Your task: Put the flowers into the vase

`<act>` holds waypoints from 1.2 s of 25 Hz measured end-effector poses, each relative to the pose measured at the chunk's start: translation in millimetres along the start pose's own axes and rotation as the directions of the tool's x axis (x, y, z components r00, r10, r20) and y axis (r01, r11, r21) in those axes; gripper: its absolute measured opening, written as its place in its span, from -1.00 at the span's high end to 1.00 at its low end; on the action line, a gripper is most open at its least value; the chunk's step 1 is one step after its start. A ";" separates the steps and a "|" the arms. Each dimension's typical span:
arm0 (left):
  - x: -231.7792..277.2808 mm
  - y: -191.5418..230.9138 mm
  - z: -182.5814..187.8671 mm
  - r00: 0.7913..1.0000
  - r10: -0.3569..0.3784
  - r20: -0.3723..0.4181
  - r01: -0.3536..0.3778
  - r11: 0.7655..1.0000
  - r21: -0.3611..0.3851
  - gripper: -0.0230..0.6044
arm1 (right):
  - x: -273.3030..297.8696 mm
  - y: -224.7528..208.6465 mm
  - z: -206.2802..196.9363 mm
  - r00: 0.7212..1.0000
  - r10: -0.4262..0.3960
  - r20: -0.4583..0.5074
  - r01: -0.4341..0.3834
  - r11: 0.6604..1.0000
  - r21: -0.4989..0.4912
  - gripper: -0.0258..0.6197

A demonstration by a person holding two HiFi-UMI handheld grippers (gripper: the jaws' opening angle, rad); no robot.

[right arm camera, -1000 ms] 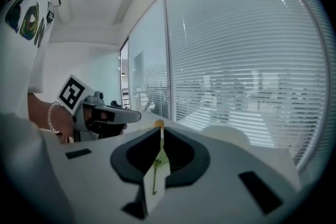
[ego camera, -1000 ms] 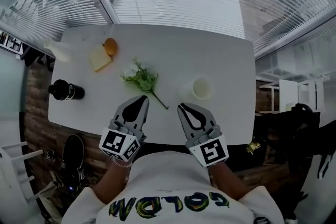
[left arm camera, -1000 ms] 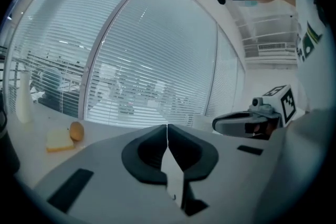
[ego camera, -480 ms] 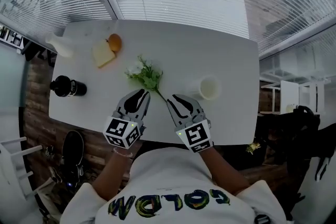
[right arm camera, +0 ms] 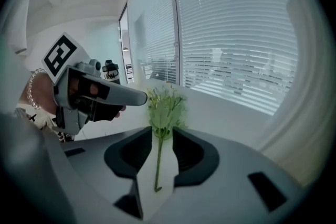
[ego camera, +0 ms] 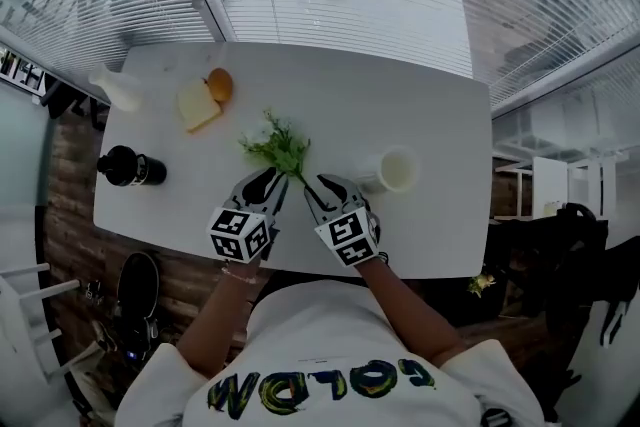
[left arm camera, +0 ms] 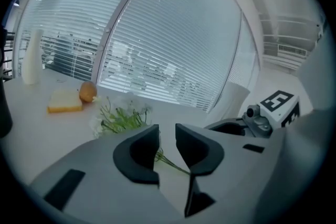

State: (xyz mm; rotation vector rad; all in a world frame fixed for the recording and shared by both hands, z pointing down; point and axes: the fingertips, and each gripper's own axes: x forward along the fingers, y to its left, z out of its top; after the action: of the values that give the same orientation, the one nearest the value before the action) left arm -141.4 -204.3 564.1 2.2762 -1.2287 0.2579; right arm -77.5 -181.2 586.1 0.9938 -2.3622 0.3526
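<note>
Opening | left tongs point(ego camera: 266, 180) empty beside flowers point(ego camera: 279, 147) | right tongs point(ego camera: 314, 187) astride stem point(right arm camera: 158, 164), not gripping

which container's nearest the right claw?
The white vase, beside the right claw (jaws opening round the flower stem); the black bottle and white bottle sit far left.

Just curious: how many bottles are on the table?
2: a black bottle at the left edge of the table, a white bottle at its far left corner. None appears hidden.
</note>
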 end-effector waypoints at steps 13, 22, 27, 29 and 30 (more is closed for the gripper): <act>23.0 27.6 -38.8 0.994 0.059 -0.087 -0.061 0.998 -0.017 0.53 | 48.1 -5.9 -40.9 0.991 0.010 -0.134 -0.012 1.000 -0.016 0.49; 18.6 29.8 -44.3 0.994 0.059 -0.097 -0.063 0.997 -0.041 0.53 | 60.5 -4.2 -54.6 0.984 0.008 -0.180 -0.020 0.998 -0.064 0.69; 20.2 30.8 -43.7 0.994 0.046 -0.101 -0.051 0.998 -0.046 0.51 | 61.4 -6.3 -53.5 0.984 0.003 -0.176 -0.013 0.998 -0.059 0.81; 21.2 29.5 -43.8 0.994 0.034 -0.101 -0.039 0.998 -0.051 0.48 | 60.2 -6.6 -52.0 0.987 -0.001 -0.163 -0.008 0.999 -0.053 0.82; 21.6 28.0 -43.4 0.995 0.027 -0.100 -0.033 0.998 -0.055 0.47 | 58.6 -6.7 -50.4 0.988 -0.002 -0.155 -0.005 0.999 -0.049 0.82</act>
State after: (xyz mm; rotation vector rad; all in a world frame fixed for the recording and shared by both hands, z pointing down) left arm -148.6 -208.8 619.4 2.1715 -1.2047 0.3391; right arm -87.2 -197.8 661.3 0.9083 -2.2213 0.3569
